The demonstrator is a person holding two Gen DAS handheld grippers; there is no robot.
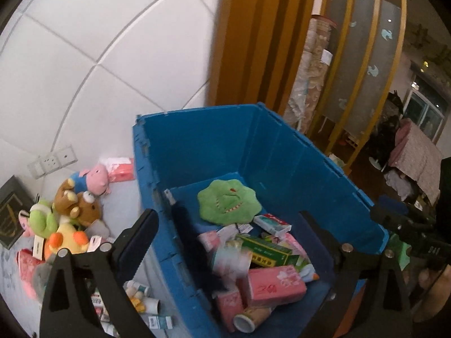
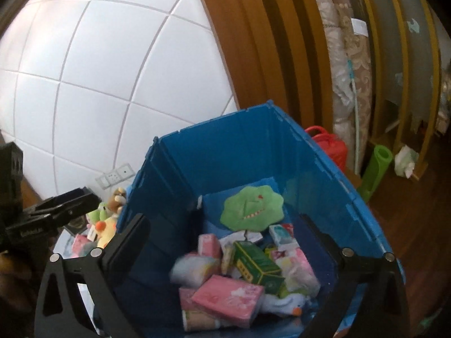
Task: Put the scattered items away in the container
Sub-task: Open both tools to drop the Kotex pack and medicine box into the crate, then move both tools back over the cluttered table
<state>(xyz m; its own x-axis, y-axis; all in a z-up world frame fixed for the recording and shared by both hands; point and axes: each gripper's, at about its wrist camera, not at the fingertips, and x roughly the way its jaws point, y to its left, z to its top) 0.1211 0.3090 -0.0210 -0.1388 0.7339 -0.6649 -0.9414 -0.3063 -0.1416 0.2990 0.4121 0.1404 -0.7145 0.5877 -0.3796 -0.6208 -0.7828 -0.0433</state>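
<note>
Both claws hang over the blue crate [image 1: 282,152], each with its jaws spread wide and nothing between them. Through the left claw [image 1: 228,225] the crate's inside shows directly below and ahead. Nearest lies a paper cup [image 1: 248,319] on its side, touching a pink tissue pack [image 1: 274,284] just beyond it. Behind that sits a green box [image 1: 267,249], then a white and red box [image 1: 272,224], and farthest back a flat green plush [image 1: 228,201] on the crate floor. A blurred pale packet [image 1: 231,259] shows just left of the green box; whether it is lying there or dropping in cannot be told.

The left claw's left finger sits outside the crate's wall, above scattered small bottles and boxes [image 1: 141,301] on the floor. Farther off to the left, beside the crate, lies a heap of soft toys [image 1: 70,217], with a pink pig toy [image 1: 95,177] behind them near the wall socket [image 1: 53,160].

The right claw [image 2: 225,242] looks into the same crate, the pink tissue pack [image 2: 228,295] below it and the green plush [image 2: 251,207] at the far end. The soft toys [image 2: 108,219] peek out left of the crate wall, well apart from this claw.
</note>
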